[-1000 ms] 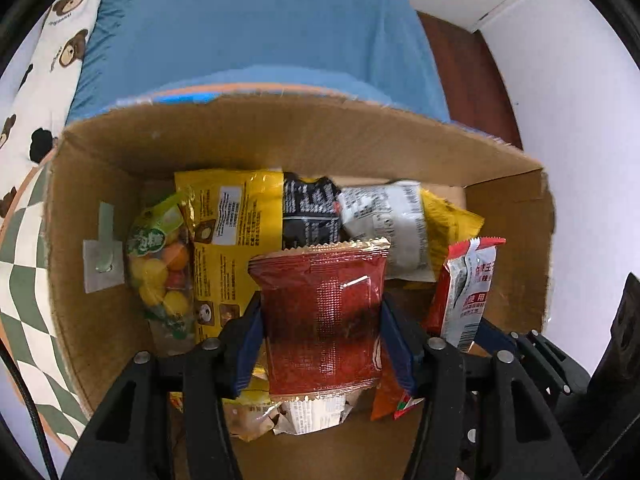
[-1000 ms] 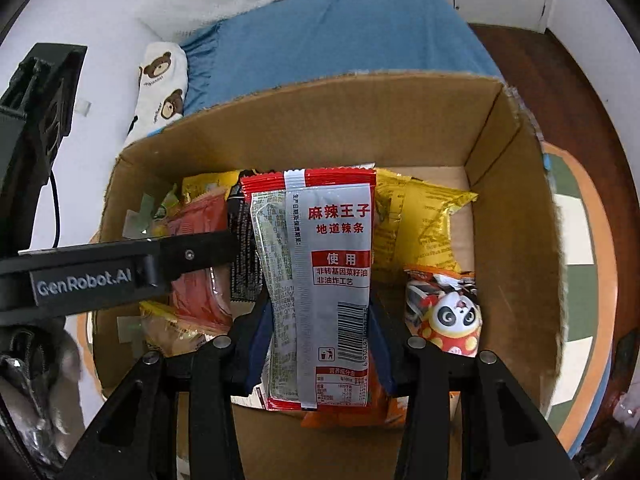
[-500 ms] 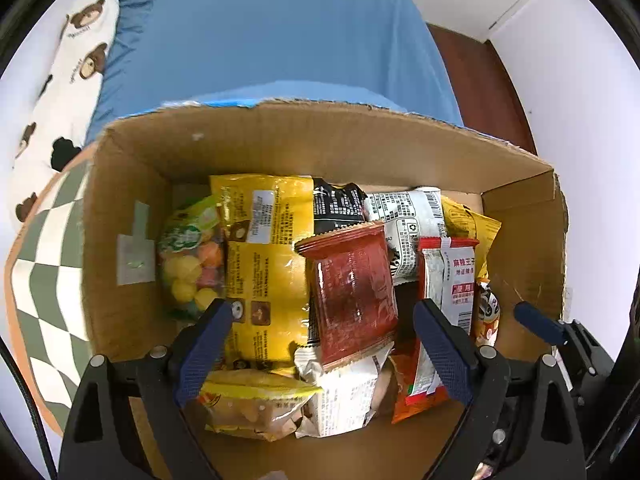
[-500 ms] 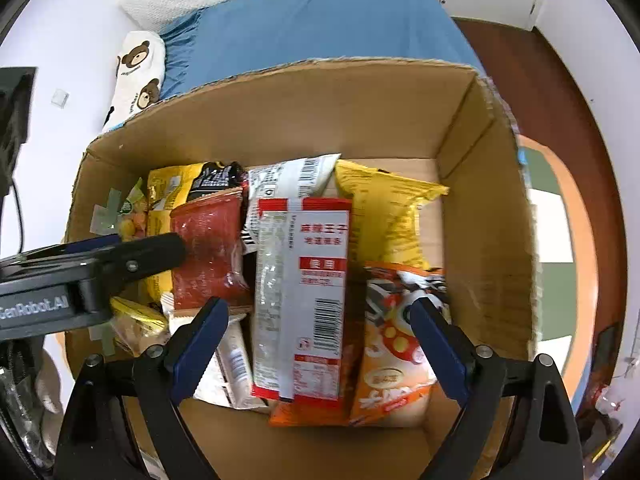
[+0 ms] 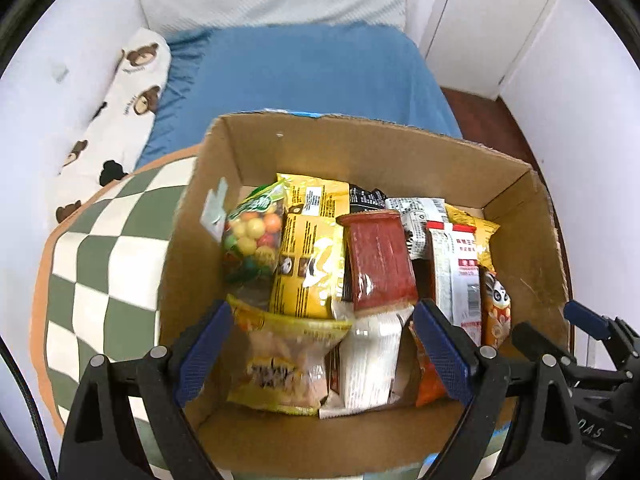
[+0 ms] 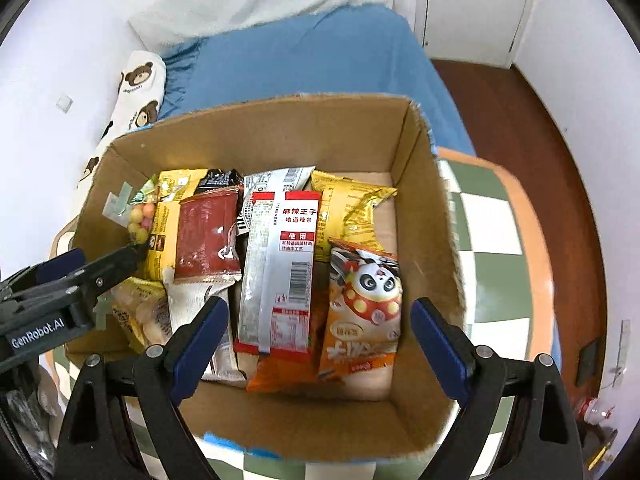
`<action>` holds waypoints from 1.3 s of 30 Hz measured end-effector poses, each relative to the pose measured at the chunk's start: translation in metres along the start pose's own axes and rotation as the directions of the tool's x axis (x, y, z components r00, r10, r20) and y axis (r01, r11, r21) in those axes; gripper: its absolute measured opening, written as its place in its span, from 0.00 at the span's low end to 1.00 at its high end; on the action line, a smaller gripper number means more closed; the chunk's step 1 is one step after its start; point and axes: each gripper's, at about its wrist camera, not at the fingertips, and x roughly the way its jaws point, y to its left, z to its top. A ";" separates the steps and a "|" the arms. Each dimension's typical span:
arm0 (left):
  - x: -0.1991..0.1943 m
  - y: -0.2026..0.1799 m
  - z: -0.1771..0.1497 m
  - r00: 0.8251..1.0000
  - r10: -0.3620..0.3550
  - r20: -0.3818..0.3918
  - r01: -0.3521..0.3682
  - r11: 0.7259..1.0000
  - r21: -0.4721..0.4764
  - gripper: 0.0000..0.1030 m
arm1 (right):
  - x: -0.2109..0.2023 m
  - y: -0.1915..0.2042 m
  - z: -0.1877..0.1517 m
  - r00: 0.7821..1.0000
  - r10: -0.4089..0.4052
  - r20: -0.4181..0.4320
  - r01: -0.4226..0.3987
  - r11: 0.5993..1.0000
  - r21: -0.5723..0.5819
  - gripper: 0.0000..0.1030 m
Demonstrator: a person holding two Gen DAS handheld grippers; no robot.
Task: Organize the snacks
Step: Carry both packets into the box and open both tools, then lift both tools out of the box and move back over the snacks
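Observation:
An open cardboard box (image 5: 372, 148) (image 6: 280, 124) holds several snack packets. A dark red packet (image 5: 378, 256) (image 6: 206, 236) lies among them, beside a yellow packet (image 5: 308, 264) and a bag of coloured candy balls (image 5: 252, 236). A silver-and-red packet (image 6: 280, 264) (image 5: 460, 276) lies next to an orange panda packet (image 6: 364, 308). My left gripper (image 5: 322, 344) hangs open above the box's near side, holding nothing. My right gripper (image 6: 320, 340) is also open and empty above the packets. The left gripper's arm (image 6: 60, 284) shows at the left of the right wrist view.
The box stands on a green-and-white checked mat (image 5: 104, 264) (image 6: 500, 232) with an orange border. Behind it lies a blue bed sheet (image 5: 304, 76), a bear-print pillow (image 5: 120, 100) and white walls. Dark wooden floor (image 6: 520, 108) runs at the right.
Both grippers have opened, let go of the dark red packet and the silver-and-red packet, and risen. Both packets now lie in the box.

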 end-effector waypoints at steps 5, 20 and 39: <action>-0.033 -0.009 -0.029 0.994 0.035 0.101 -0.037 0.999 0.021 0.90 | -0.030 0.002 -0.021 0.997 -0.015 0.076 0.016 1.000 -0.014 0.92; -0.122 -0.026 -0.094 0.950 0.075 0.302 -0.086 0.996 0.026 0.90 | -0.122 0.009 -0.087 0.958 -0.023 0.287 0.032 0.999 -0.026 0.92; -0.011 -0.007 -0.167 0.996 -0.001 -0.090 -0.015 0.984 -0.178 0.90 | -0.015 -0.095 -0.149 0.984 0.176 -0.011 -0.166 0.944 0.284 0.71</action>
